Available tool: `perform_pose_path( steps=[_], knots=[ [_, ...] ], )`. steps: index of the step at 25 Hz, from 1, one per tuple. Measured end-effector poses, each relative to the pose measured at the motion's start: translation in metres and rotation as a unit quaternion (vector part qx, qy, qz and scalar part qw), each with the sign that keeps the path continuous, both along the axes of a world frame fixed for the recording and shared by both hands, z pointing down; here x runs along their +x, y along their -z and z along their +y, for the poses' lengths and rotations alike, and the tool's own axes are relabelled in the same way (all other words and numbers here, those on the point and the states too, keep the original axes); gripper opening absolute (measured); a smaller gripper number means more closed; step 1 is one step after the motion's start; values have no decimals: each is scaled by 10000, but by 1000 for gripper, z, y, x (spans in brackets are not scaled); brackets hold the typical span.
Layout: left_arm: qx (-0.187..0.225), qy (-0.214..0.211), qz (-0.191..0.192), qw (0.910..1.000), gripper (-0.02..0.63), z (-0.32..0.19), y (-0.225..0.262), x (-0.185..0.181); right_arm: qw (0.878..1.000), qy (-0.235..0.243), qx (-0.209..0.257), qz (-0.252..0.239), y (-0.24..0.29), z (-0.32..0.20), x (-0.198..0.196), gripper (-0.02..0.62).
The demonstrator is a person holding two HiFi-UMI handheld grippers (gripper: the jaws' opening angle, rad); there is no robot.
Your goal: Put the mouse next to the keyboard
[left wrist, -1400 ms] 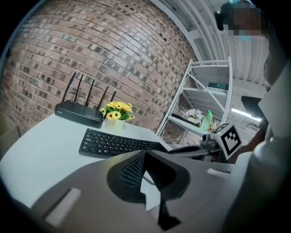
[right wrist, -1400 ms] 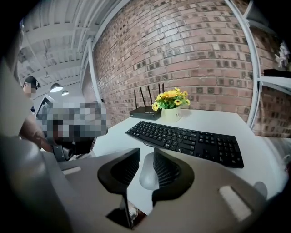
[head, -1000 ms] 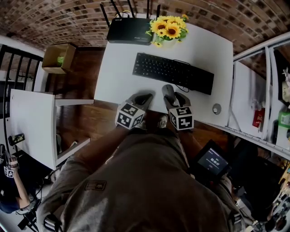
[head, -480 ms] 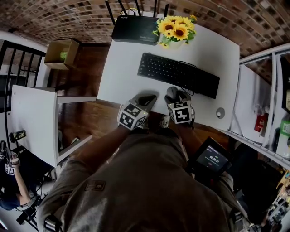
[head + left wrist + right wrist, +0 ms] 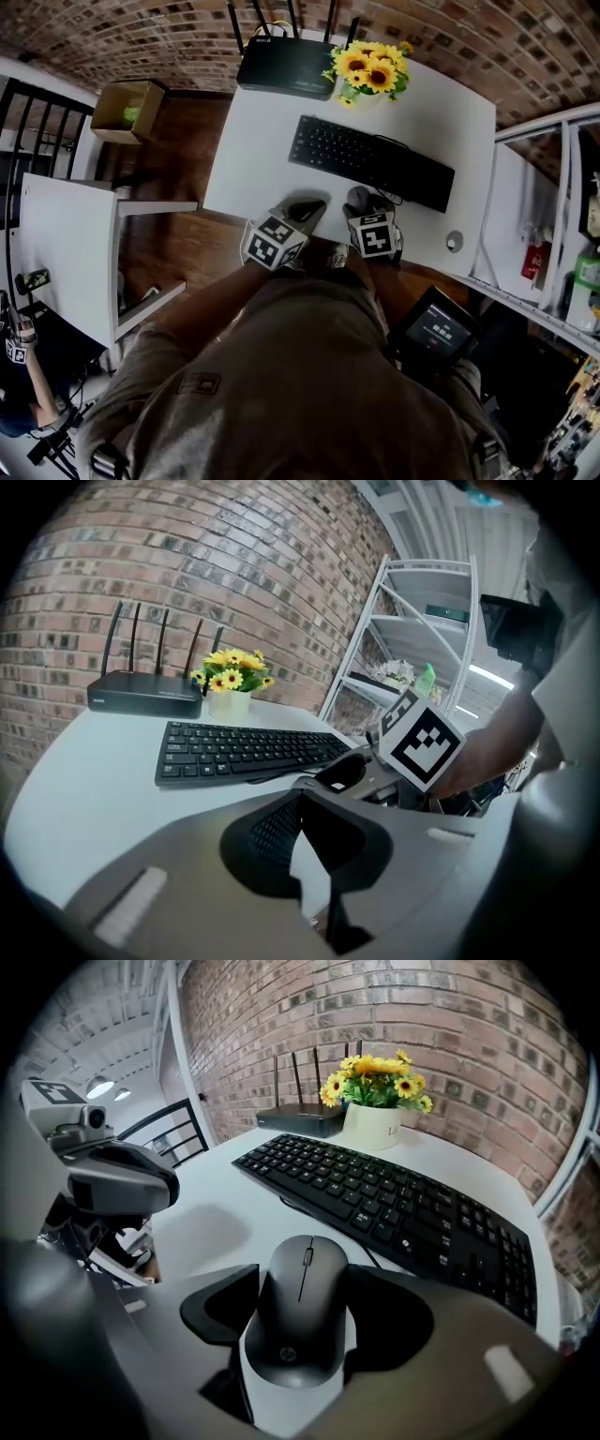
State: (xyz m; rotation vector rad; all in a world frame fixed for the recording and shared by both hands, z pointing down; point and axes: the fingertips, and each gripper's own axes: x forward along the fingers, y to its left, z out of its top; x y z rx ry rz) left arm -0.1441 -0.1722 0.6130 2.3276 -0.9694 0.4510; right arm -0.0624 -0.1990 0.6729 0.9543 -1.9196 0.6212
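Observation:
A dark grey mouse (image 5: 302, 1307) (image 5: 356, 196) lies flat on the white table (image 5: 253, 141), just in front of the black keyboard (image 5: 370, 161) (image 5: 394, 1204) near its right half. My right gripper (image 5: 305, 1279) (image 5: 363, 202) straddles the mouse; its jaws have just been opening wide, then eased in slightly, and their pads stand beside the mouse without clamping it. My left gripper (image 5: 305, 208) (image 5: 300, 803) hovers at the table's front edge left of the mouse, its fingertips together with nothing in them.
A black router (image 5: 286, 67) and a pot of yellow flowers (image 5: 370, 67) stand behind the keyboard. A small round object (image 5: 455, 241) lies near the front right corner. A metal shelf (image 5: 553, 197) stands to the right, a cardboard box (image 5: 122, 112) on the floor to the left.
My right gripper has sunk toward the table with the mouse and its jaws have spread apart. The left gripper has kept its place.

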Motion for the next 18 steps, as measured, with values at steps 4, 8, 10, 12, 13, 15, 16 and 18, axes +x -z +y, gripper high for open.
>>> perform_pose_path(
  steps=[4,8,10,12,13,15,16,18],
  knots=[
    [-2,-50,5,10000,0,0,0,0,9999,-55,96,-78,6,1,1,304],
    [-8,-110,24,9999,0,1,1,2,9994,-174,253,-158,11,1,6,302],
    [34,-152,59,9999,0,0,3,4,9988,-256,362,-193,14,0,10,301],
    [82,-221,91,9997,0,0,5,8,9978,-383,489,-231,21,-2,15,298],
    [104,-268,104,9995,0,0,6,10,9971,-457,551,-240,25,-2,18,296],
    [142,-377,129,9991,0,1,9,15,9956,-606,670,-255,36,-2,22,295],
    [158,-434,141,9988,0,2,10,17,9947,-670,737,-265,40,-2,25,293],
    [191,-553,161,9982,0,3,12,21,9928,-783,862,-278,44,-2,31,290]
  ],
)
